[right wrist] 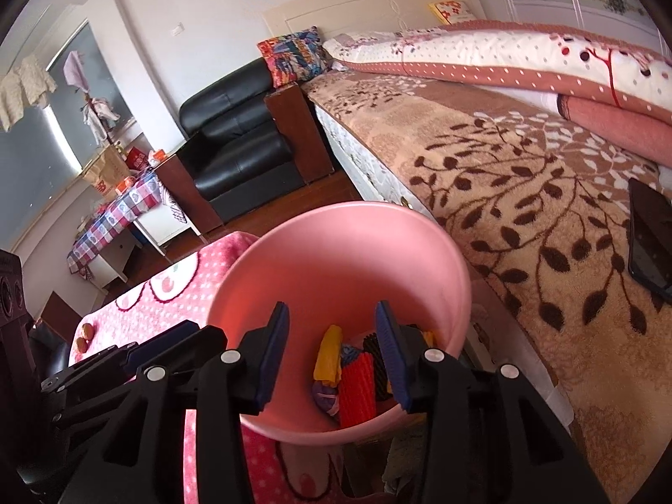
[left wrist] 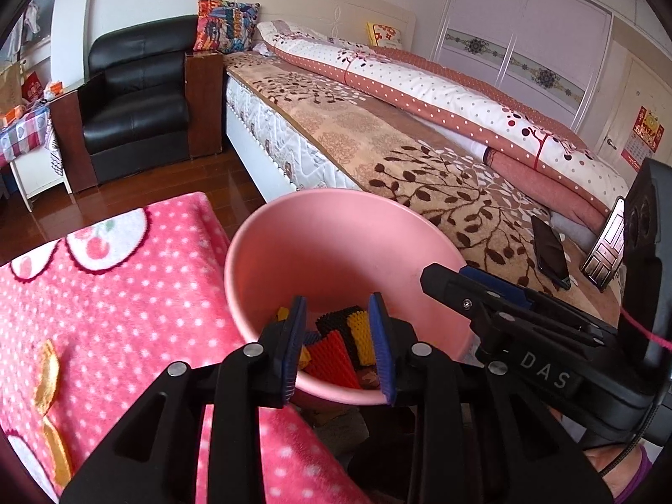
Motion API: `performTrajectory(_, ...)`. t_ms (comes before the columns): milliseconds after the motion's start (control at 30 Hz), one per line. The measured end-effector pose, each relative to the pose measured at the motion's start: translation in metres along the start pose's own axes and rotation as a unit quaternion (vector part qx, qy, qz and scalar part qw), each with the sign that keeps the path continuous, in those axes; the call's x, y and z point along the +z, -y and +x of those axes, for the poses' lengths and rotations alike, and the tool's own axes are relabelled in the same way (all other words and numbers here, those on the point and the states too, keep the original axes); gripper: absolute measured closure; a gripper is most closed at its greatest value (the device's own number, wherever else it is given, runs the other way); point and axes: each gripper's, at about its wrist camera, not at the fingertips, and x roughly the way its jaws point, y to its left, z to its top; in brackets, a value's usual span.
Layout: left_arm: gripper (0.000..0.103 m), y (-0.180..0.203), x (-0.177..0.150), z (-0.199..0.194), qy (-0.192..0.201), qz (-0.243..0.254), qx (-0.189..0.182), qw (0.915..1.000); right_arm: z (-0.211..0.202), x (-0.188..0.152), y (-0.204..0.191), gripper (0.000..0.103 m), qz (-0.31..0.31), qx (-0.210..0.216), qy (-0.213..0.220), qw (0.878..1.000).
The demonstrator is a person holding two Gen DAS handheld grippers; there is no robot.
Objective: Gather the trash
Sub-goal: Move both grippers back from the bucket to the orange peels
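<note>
The trash [right wrist: 355, 371], ribbed red, yellow and black pieces, lay in the pink bin [left wrist: 336, 243] between the pink blanket [left wrist: 105, 294] and the bed [left wrist: 420, 176]. We held our left gripper [left wrist: 338, 348] and right gripper [right wrist: 332, 353] above the bin, both parted, gripping nothing.

lighting: bright, soft daylight; source likely window [right wrist: 63, 134] at left of right-wrist view. glare: pale sheen on floor [left wrist: 126, 206], highlights on sofa [left wrist: 134, 96]. shadows: weak, darkest under bin [right wrist: 336, 252]. focus: sharp centre, slight softness at margins. distortion: strong fisheye bending, black vignette in corners.
</note>
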Motion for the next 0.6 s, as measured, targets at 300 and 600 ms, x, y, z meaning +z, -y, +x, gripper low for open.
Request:
performTrajectory(300, 0.072, -0.032, -0.022, -0.045, 0.013, -0.014, 0.032, 0.9993, -0.025, -0.022, -0.050, 0.061, -0.037, 0.029, 0.007, 0.999)
performTrajectory(600, 0.072, -0.073, -0.048, -0.087, 0.018, -0.034, 0.060, 0.9974, -0.037, -0.048, -0.096, 0.061, -0.052, 0.057, -0.002, 0.997)
